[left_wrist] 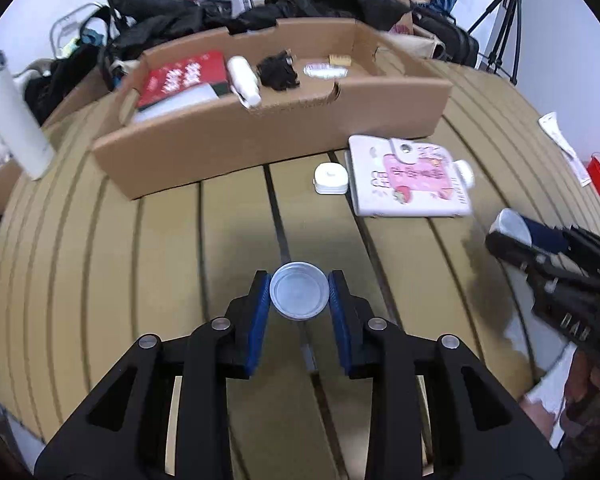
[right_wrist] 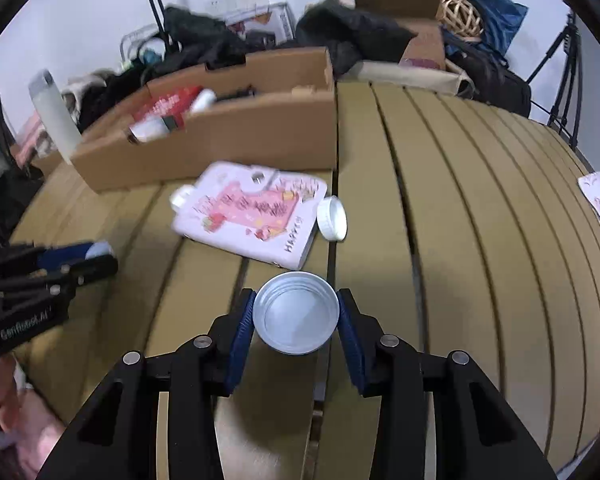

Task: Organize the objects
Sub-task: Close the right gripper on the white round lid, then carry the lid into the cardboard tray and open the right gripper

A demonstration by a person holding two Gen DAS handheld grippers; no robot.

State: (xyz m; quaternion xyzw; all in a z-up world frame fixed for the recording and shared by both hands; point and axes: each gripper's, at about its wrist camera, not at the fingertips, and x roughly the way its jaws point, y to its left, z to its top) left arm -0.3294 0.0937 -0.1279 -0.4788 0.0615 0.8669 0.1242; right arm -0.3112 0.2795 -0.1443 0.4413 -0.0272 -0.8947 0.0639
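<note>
Each gripper, left [left_wrist: 299, 295] and right [right_wrist: 296, 318], clamps a round tin; beyond them the cardboard box [left_wrist: 260, 136] holds a red book [left_wrist: 184, 76], white bottle [left_wrist: 244, 80], perhaps black cloth [left_wrist: 278, 70].

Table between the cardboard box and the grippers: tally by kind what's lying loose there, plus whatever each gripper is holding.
Silver tin pieces: 2, one in the left gripper, one in the right gripper
Pink-and-white notebook: 1
Small white items beside the notebook: 2
Total: 5
</note>
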